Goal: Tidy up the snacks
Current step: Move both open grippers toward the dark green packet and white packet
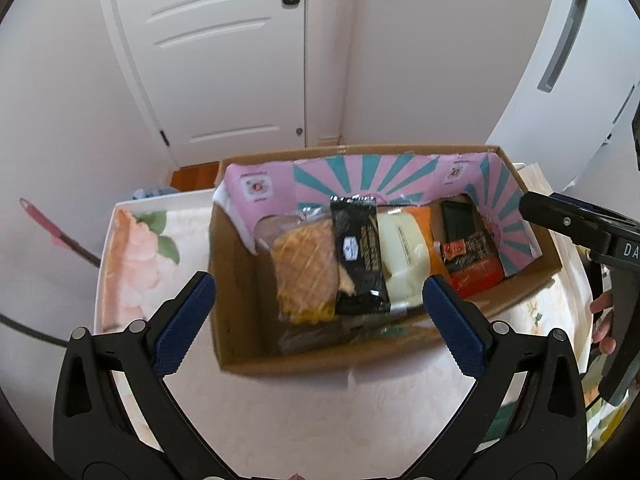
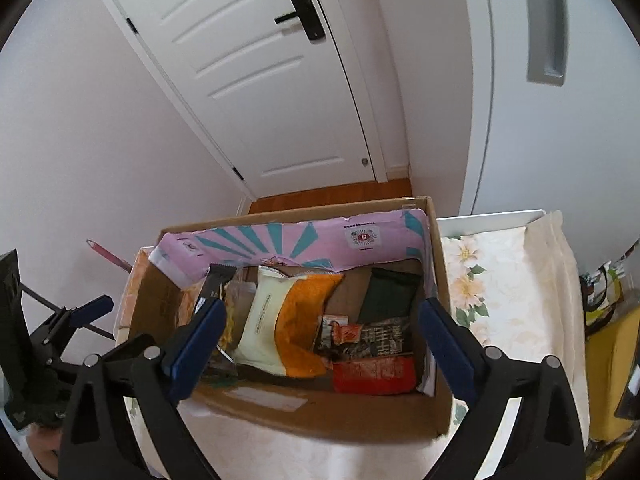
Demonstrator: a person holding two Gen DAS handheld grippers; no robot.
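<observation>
Cardboard box (image 1: 236,300) sits on the table (image 1: 280,412), which has a floral cloth, toward the far edge. Inside, a pink and teal liner (image 1: 360,178) runs along the box's far wall and its right wall.

Snacks are all inside the box, packed side by side. From box's left: clear bag w/ waffle-like pastry (image 1: 306,268), black wrapper w/ gold print (image 1: 360,256) leaning on it, cream and orange pack (image 1: 404,256) in the middle, then red and black pack (image 1: 476,264) at the right w/ a dark green pack (image 1: 458,220) behind it, near the far right corner. Right wrist view shows the same row: cream and orange pack (image 2: 288,320) mid-box, red and black pack (image 2: 372,360) by the near right corner, dark green pack (image 2: 388,296) further back.

Left gripper (image 1: 318,312): jaws wide apart, nothing between the blue pads (image 1: 184,320), hovering above the box's near left part. It touches no snack.

Right gripper (image 2: 320,344): jaws also spread wide, nothing held, above the near wall of the box (image 2: 320,412), pointing in at the packs. In the left wrist view it shows at the right edge (image 1: 568,224), over the box's right wall.

White door (image 2: 256,80) w/ black handle (image 2: 302,12) stands behind the table. Pink-handled stick (image 1: 44,224) leans left of the table. Yellow bag (image 2: 608,364) is just off the table's right edge.
</observation>
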